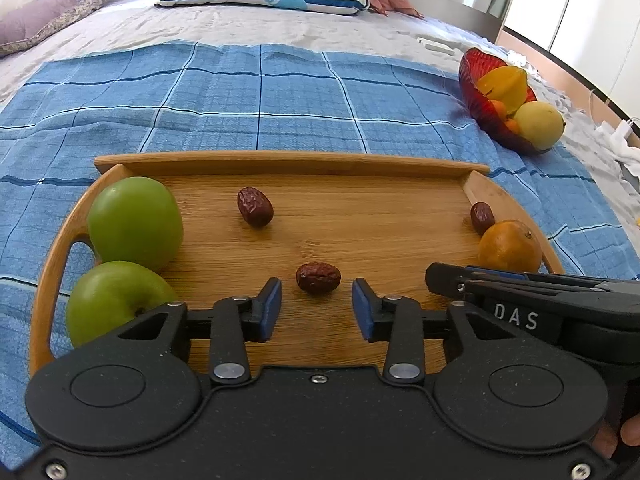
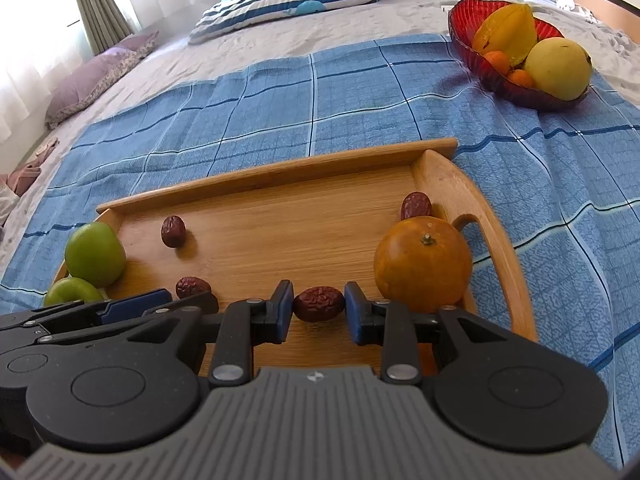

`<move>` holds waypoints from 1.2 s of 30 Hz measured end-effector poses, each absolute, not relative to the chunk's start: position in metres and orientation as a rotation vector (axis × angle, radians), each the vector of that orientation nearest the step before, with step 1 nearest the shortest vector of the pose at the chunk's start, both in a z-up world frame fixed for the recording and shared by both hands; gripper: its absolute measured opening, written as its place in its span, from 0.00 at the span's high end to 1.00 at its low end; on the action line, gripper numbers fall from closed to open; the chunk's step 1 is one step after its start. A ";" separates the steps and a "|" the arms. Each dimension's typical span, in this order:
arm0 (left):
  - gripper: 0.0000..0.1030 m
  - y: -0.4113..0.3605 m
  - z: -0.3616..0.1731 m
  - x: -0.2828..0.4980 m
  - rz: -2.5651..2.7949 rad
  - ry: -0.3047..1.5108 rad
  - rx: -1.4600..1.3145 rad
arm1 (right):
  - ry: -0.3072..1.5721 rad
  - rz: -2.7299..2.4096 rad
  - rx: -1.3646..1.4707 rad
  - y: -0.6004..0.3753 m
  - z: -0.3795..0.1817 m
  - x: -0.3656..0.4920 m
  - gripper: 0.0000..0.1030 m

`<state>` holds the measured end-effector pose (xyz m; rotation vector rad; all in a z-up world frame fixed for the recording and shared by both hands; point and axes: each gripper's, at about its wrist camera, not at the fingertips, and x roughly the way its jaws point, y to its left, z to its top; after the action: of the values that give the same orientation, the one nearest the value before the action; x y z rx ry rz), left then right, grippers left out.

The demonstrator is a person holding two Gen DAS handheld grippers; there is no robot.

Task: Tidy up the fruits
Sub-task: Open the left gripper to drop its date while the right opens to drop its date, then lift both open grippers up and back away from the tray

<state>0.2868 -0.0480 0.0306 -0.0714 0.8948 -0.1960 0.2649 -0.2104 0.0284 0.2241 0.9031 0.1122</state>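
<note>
- Grippers are sitting side by side over the near edge of the wooden tray (image 1: 288, 162). The left gripper (image 1: 316, 308) is standing open, a wrinkled red date (image 1: 318, 277) lying on the wood between and just ahead of its blue pads (image 1: 269, 308), clear gaps showing on both sides.
- The right gripper (image 2: 318, 312) is framing a second date (image 2: 319, 303); its pads are sitting right beside the fruit with only slivers of gap, so whether they are pressing I cannot tell.
- Tray wood is lying bare across the middle, giving open room between the fruits. Two green apples (image 1: 134, 222) are crowding the left end by the cut-out handle; an orange (image 2: 422, 264) is sitting at the right end, just beside the right gripper, with another date (image 2: 416, 205) tucked behind it against the side wall. One more date (image 1: 255, 206) is resting alone toward the back rim.
- Beyond the tray, the blue checked blanket (image 1: 240, 92) is stretching flat and unobstructed.
- Far right, a red glass bowl (image 2: 464, 28) is holding a starfruit (image 2: 508, 34), a yellow pear-like fruit (image 2: 558, 68) and small oranges (image 2: 498, 62).
</note>
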 end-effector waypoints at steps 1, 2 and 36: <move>0.59 -0.048 0.031 0.286 -0.192 0.891 -0.067 | 0.899 0.111 0.224 -0.211 0.029 0.264 0.57; 0.57 -0.048 0.032 0.285 -0.187 0.887 -0.062 | 0.895 0.108 0.224 -0.212 0.030 0.264 0.55; 0.05 -0.024 0.076 0.241 -0.110 0.738 -0.004 | 0.698 0.091 0.149 -0.223 0.071 0.223 0.13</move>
<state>0.2406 -0.0242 0.0761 -0.0044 0.7379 -0.1099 0.2233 -0.2234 0.0710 0.1488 0.6981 0.0910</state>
